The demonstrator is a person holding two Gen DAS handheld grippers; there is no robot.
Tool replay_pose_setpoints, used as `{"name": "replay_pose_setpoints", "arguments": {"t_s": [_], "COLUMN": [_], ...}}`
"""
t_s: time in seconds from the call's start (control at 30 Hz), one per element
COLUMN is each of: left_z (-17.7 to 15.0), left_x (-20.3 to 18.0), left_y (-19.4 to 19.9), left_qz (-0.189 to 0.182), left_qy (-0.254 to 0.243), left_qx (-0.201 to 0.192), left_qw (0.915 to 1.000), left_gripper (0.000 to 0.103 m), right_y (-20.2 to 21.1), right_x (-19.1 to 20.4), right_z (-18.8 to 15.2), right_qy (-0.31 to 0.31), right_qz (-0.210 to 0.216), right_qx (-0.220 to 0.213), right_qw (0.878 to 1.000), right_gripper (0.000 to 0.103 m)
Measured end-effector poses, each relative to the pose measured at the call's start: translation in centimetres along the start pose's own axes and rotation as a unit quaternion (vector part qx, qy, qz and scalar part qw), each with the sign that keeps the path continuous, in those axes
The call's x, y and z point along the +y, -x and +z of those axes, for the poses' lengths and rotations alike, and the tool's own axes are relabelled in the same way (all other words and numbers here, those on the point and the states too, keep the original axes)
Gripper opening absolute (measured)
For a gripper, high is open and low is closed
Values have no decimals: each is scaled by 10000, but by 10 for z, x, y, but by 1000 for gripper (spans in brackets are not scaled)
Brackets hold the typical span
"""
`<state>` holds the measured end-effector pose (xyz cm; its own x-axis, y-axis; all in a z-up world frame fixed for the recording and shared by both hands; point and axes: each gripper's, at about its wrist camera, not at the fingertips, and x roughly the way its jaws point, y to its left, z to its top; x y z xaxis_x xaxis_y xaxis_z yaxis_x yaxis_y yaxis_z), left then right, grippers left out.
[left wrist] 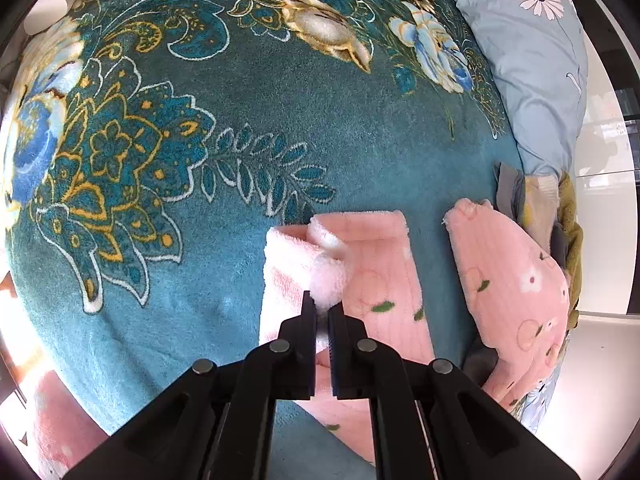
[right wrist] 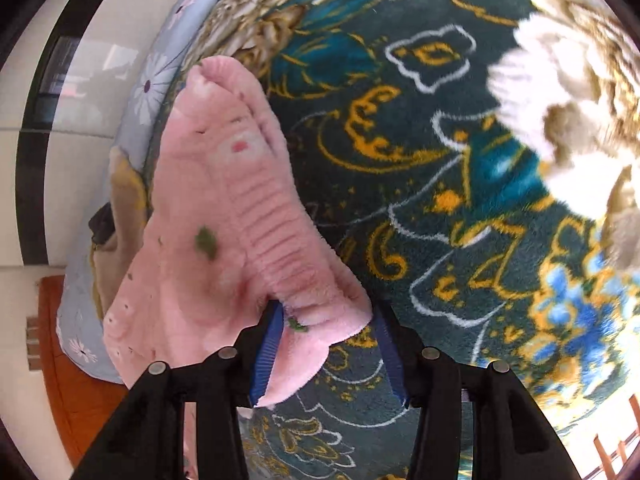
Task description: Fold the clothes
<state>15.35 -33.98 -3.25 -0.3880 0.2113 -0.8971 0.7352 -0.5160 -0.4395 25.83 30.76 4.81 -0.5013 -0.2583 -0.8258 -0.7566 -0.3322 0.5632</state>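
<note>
A pink fleece garment with small fruit and leaf prints lies on a teal floral blanket (left wrist: 240,120). In the left wrist view one part of it is a folded strip (left wrist: 376,264), and a second pink piece (left wrist: 508,276) lies to its right. My left gripper (left wrist: 323,304) is shut on a bunched fold of the strip. In the right wrist view the pink garment (right wrist: 208,200) stretches away over the blanket (right wrist: 440,160). My right gripper (right wrist: 328,312) stands wide open, and the garment's ribbed edge lies between its blue pads (right wrist: 266,356), against the left one.
A light blue daisy-print pillow (left wrist: 532,60) lies at the blanket's right edge, seen as well in the right wrist view (right wrist: 160,72). Grey and yellow clothes (left wrist: 540,200) are piled behind the second pink piece. Past the bed edge there are white panels and an orange-brown floor (right wrist: 68,360).
</note>
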Motion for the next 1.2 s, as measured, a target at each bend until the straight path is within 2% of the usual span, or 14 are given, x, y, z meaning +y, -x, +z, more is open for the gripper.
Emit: {"name": "replay_pose_setpoints", "arguments": {"t_s": [0.07, 0.1, 0.13, 0.23, 0.43, 0.53, 0.63, 0.7, 0.97, 1.07, 1.2], "left_z": [2, 3, 4, 6, 12, 21, 32, 39, 66, 81, 88], "left_x": [-2, -2, -3, -6, -11, -38, -66, -85, -161, -198, -218], "left_y": [12, 17, 23, 41, 76, 76, 76, 76, 76, 57, 12], "left_qz": [-104, -156, -208, -363, -673, -754, -829, -879, -1075, -1002, -1475], "left_qy": [-29, -44, -59, -103, -190, -70, 59, 145, 489, 497, 580], "left_qx": [-174, -261, -348, -609, -1128, -908, -661, -496, 165, 250, 470], "left_qw": [9998, 9995, 9992, 9974, 9912, 9930, 9943, 9948, 9929, 9934, 9862], "left_gripper": [3, 3, 3, 3, 2, 2, 2, 2, 2, 3, 3], "right_y": [-2, -2, 0, 16, 111, 138, 140, 136, 115, 106, 86], "right_x": [6, 9, 12, 16, 41, 33, 7, 4, 73, 103, 126], "right_z": [-1, -2, -2, 6, 39, 42, 45, 51, 121, 148, 175], "right_qy": [-120, -164, -234, -643, -459, -536, -983, -1157, -1391, -1410, -1537], "right_qz": [-106, -185, -225, -62, 232, 134, 138, 229, 514, 529, 572], "right_qx": [-117, -185, -249, -470, -1575, -1755, -1528, -1390, -1002, -1026, -1058], "right_qw": [9998, 9995, 9992, 9968, 9862, 9829, 9833, 9832, 9839, 9833, 9808], "right_gripper": [50, 46, 33, 20, 17, 17, 17, 17, 17, 17, 17]}}
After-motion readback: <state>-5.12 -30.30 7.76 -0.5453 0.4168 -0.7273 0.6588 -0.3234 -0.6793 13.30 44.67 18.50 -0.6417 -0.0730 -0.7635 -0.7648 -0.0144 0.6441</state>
